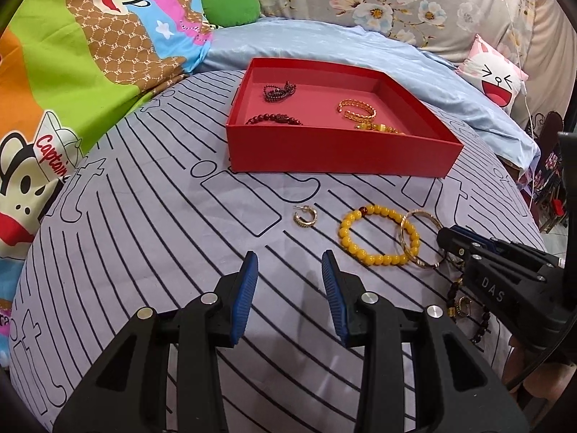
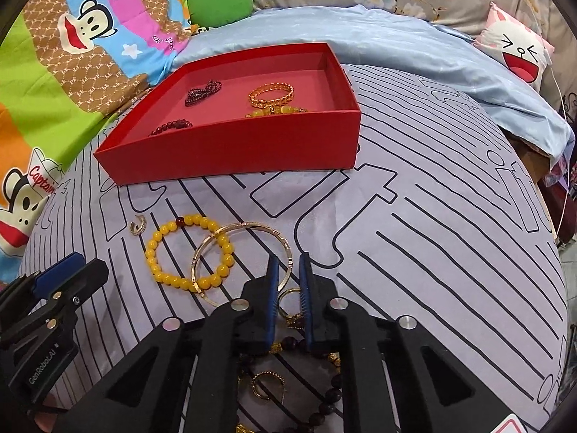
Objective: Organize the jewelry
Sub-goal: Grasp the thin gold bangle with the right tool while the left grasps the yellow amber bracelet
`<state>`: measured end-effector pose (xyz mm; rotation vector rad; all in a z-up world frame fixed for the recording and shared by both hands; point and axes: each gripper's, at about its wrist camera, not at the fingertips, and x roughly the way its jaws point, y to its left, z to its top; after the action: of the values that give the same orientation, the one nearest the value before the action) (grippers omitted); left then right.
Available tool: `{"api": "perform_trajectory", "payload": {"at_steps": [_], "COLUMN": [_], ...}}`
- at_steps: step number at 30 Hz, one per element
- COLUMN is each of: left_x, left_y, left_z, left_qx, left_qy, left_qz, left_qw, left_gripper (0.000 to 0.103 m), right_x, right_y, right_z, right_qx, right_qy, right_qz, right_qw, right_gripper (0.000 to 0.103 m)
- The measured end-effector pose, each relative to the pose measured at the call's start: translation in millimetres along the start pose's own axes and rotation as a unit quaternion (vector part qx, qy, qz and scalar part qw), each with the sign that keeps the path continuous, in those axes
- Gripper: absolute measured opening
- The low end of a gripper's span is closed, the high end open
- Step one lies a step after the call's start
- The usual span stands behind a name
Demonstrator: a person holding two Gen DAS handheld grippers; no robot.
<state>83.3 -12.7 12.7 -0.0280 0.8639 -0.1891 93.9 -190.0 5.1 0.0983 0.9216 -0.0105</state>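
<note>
I held my left gripper (image 1: 290,270) low in the left wrist frame, its blue-padded jaws standing well apart over bare striped bedsheet (image 1: 144,223), holding nothing. My right gripper (image 2: 288,270) sat at the bottom centre of the right wrist frame, jaws drawn close with a narrow gap left between them; its tips straddled the near edge of the thin gold bangle (image 2: 245,231), though I could not tell whether they pinched it.

That bangle lay flat in the middle of the frame, overlapping a yellow bead bracelet (image 2: 169,234) with a single dark red bead at its top. Just left of the bracelet lay a small gold hoop earring (image 2: 138,224). Under my right gripper a dark wooden bead bracelet (image 2: 324,400) and a small gold ring (image 2: 267,384) showed in part, among gold pieces I could not make out.

The red cardboard box (image 1: 339,151) stood in the upper middle of both views. Inside were a dark beaded chain (image 1: 279,91) bunched at the far left, a dark red bead bracelet (image 1: 274,119) near the front wall, a braided gold cuff (image 1: 357,110), and a yellow bead piece (image 1: 378,128) beside it.
</note>
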Motion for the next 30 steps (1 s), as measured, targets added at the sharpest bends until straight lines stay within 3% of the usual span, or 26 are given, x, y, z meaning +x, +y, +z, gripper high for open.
{"api": "perform_trajectory", "payload": {"at_steps": [19,26,30], "left_x": [29,32,33], "left_y": [-50,-60,-59], "left_z": [10,8,8], "left_qx": [0.031,0.055,0.056], "left_qy": [0.045,0.038,0.037], "left_qz": [-0.081,-0.070,-0.072], "left_qw": [0.9952,0.9954,0.9952], "left_gripper": [0.035,0.034,0.020], "right_x": [-17,-16,-14], "right_y": [-32,-26,-21], "right_z": [-16,-17,-17], "right_qx": [0.049,0.032,0.025], "right_qy": [0.002,0.005,0.004], "right_qz": [0.006,0.007,0.007], "right_qw": [0.999,0.999,1.000], "right_gripper": [0.003,0.007,0.009]}}
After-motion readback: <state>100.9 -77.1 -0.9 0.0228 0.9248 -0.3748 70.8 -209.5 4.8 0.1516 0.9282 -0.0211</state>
